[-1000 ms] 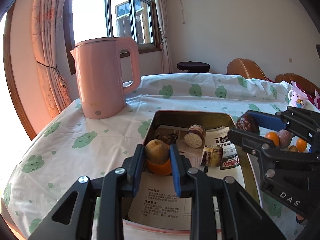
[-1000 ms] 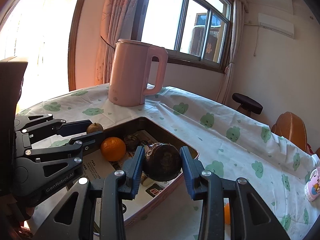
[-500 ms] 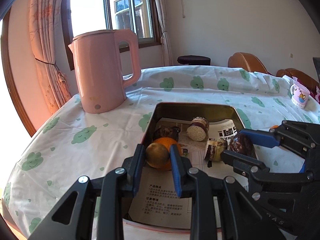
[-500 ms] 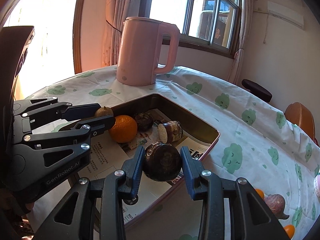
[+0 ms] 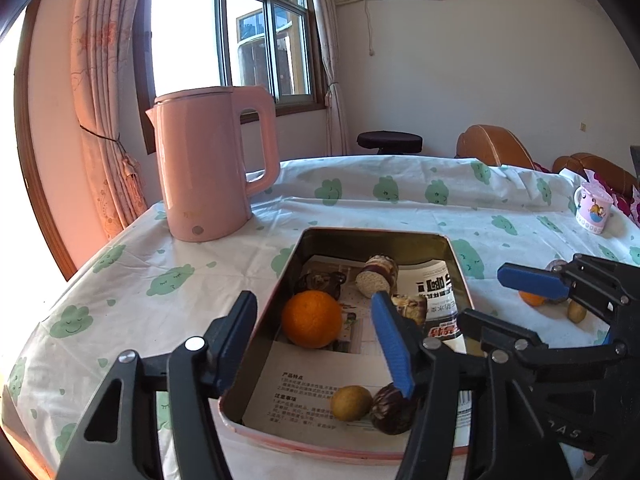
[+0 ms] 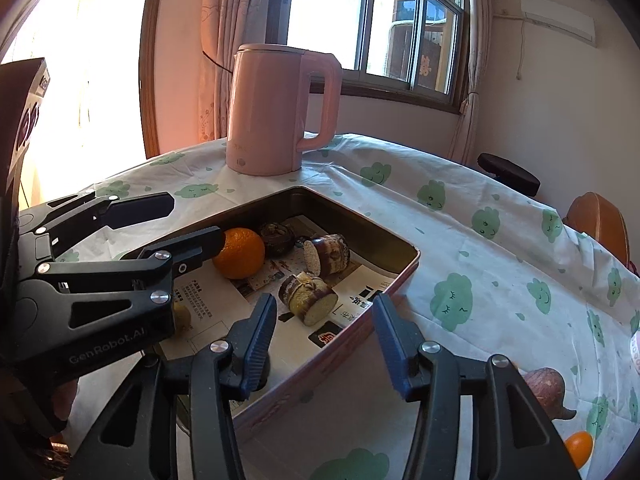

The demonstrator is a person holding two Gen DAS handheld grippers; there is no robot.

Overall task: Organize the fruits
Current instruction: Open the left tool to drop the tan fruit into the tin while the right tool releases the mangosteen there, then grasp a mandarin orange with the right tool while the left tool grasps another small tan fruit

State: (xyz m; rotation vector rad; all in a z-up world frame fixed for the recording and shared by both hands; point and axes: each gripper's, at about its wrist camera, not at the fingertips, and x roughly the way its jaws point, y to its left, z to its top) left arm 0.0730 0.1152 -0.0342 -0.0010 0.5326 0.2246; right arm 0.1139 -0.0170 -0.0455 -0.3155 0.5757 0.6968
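Observation:
A rectangular metal tin (image 5: pixel 374 235) (image 6: pixel 404 276) lined with printed paper stands on the table. In it lie an orange (image 5: pixel 311 319) (image 6: pixel 239 253), a yellow-brown kiwi (image 5: pixel 351 402), a dark round fruit (image 5: pixel 390 408), and several dark rolls (image 6: pixel 308 298). My left gripper (image 5: pixel 316 344) is open and empty above the tin's near left part. My right gripper (image 6: pixel 324 332) is open and empty over the tin's near edge. Both dropped fruits lie at the tin's near end, mostly hidden in the right wrist view.
A pink kettle (image 5: pixel 208 168) (image 6: pixel 276 110) stands behind the tin. Loose fruit lies on the cloth to the right: a small orange (image 6: pixel 578 446), a brown-purple fruit (image 6: pixel 546 390), a small kiwi (image 5: pixel 576 312). A patterned cup (image 5: pixel 594 213) is far right.
Both grippers opened. The left let go of the kiwi and the right let go of the dark round fruit; both now lie in the tin's near end. Both grippers drew back.

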